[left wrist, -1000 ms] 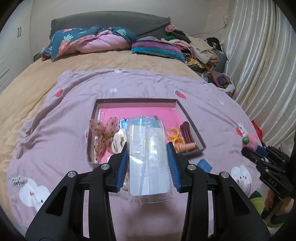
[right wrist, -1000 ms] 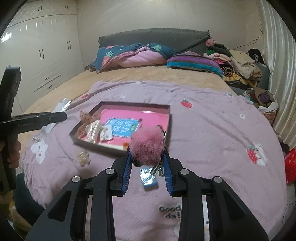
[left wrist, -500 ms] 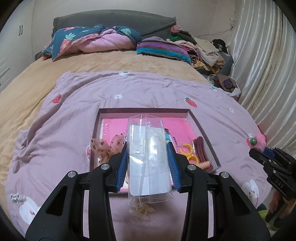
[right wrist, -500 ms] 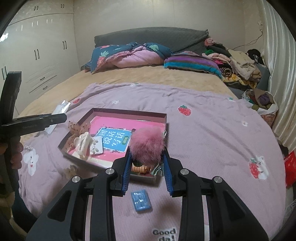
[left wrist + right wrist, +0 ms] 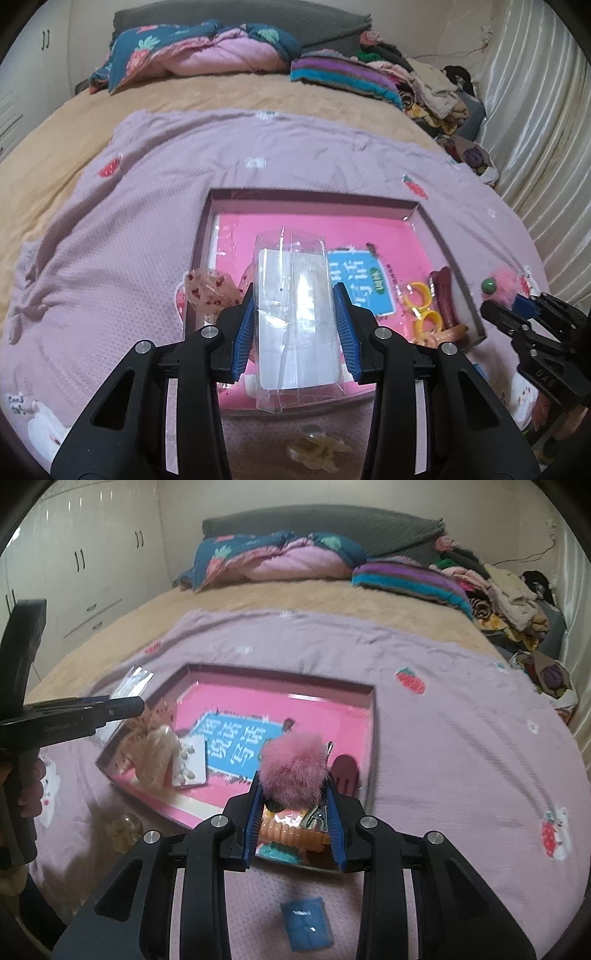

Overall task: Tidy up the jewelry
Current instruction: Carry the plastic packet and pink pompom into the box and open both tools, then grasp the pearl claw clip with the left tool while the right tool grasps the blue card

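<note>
A shallow tray (image 5: 310,195) with a pink floor lies on the lilac blanket (image 5: 110,258). My left gripper (image 5: 295,328) is shut on a clear plastic packet (image 5: 295,314) with a white card inside, held above the tray's near left part. My right gripper (image 5: 295,812) is shut on a pink fluffy pom-pom clip (image 5: 291,768), over the tray's (image 5: 372,716) near right corner. In the tray lie a blue card (image 5: 364,284), yellow rings (image 5: 421,299), a dark red hair claw (image 5: 443,291), an orange ribbed clip (image 5: 291,834), a spotted bow (image 5: 208,291) and a cream clip (image 5: 157,757).
A small blue packet (image 5: 306,923) and a pale yellowish hair piece (image 5: 317,450) lie on the blanket in front of the tray. Pillows and folded clothes (image 5: 424,88) pile at the bed's far end. Curtains (image 5: 535,122) hang at the right, white wardrobes (image 5: 74,565) at the left.
Both grippers have moved forward and down toward the tray, each still holding its item. The packet now hangs over the tray floor, and the pom-pom has passed from before the tray to over its corner.
</note>
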A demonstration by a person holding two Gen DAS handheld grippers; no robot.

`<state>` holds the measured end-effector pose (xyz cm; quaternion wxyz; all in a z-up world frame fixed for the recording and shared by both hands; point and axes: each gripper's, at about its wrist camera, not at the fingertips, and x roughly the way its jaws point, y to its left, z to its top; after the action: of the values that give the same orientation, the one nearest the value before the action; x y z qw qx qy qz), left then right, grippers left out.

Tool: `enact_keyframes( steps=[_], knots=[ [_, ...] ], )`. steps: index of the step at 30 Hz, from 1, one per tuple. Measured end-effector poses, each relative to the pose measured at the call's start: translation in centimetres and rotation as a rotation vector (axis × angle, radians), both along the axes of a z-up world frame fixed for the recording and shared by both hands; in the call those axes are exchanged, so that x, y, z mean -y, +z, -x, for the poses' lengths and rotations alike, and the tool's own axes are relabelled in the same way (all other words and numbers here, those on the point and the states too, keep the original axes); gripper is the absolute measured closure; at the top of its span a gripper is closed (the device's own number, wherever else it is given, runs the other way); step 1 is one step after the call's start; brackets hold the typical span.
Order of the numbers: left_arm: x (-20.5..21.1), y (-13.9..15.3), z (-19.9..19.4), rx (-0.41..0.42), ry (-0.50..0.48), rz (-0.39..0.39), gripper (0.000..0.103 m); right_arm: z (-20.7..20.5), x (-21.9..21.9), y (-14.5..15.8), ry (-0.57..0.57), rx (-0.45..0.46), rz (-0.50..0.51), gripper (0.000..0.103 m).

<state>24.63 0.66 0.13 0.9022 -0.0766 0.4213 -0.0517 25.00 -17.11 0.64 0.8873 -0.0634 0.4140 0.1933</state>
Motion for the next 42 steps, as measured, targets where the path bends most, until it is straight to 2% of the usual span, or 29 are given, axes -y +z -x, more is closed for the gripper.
enact_keyframes(
  steps=[5, 12, 13, 15, 17, 18, 21, 23, 25, 32, 36, 38, 42],
  knots=[
    [-0.1, -1.7, -0.7, -0.034, -0.004, -0.001, 0.071, -1.2, -1.1, -2.4, 0.003, -0.046, 0.021, 0.073],
    [1.3, -2.3, -1.5, -0.051, -0.049, -0.001, 0.071, -1.8, -1.0, -3.7, -0.019, -0.074, 0.027, 0.068],
    [1.6, -2.4, -1.6, -0.052, -0.058, -0.002, 0.071, -1.8, -0.8, -3.7, -0.026, -0.079, 0.023, 0.066],
    [2.4, -2.4, -1.7, -0.053, -0.078, -0.005, 0.071, -1.7, -0.3, -3.7, -0.038, -0.085, 0.011, 0.053],
    [3.0, -2.4, -1.7, -0.051, -0.091, -0.013, 0.071, -1.4, 0.1, -3.4, -0.042, -0.083, 0.013, 0.047],
    [3.4, -2.5, -1.7, -0.053, -0.097, -0.016, 0.07, -1.2, 0.3, -3.2, -0.046, -0.073, 0.018, 0.04],
    [4.1, -2.4, -1.5, -0.056, -0.109, -0.02, 0.061, -0.3, 1.3, -2.5, -0.07, -0.052, 0.02, 0.034],
    [4.4, -2.1, -1.2, -0.05, -0.109, -0.03, 0.048, 0.2, 2.2, -2.0, -0.085, -0.045, 0.004, 0.031],
    [4.7, -1.8, -0.9, -0.045, -0.107, -0.032, 0.048, 0.9, 2.9, -1.3, -0.102, -0.035, -0.012, 0.028],
    [4.5, 0.1, 0.9, -0.01, -0.082, -0.034, 0.034, 3.0, 4.5, 0.5, -0.111, -0.009, -0.036, 0.024],
    [4.2, 1.2, 2.4, 0.01, -0.051, -0.043, 0.031, 4.4, 4.8, 1.4, -0.102, 0.011, -0.032, 0.021],
    [4.1, 1.6, 3.0, 0.018, -0.04, -0.044, 0.024, 5.0, 4.7, 1.8, -0.099, 0.024, -0.033, 0.019],
    [3.6, 2.3, 4.6, 0.028, -0.012, -0.051, 0.023, 6.4, 4.7, 2.2, -0.082, 0.048, -0.025, 0.017]
  ],
)
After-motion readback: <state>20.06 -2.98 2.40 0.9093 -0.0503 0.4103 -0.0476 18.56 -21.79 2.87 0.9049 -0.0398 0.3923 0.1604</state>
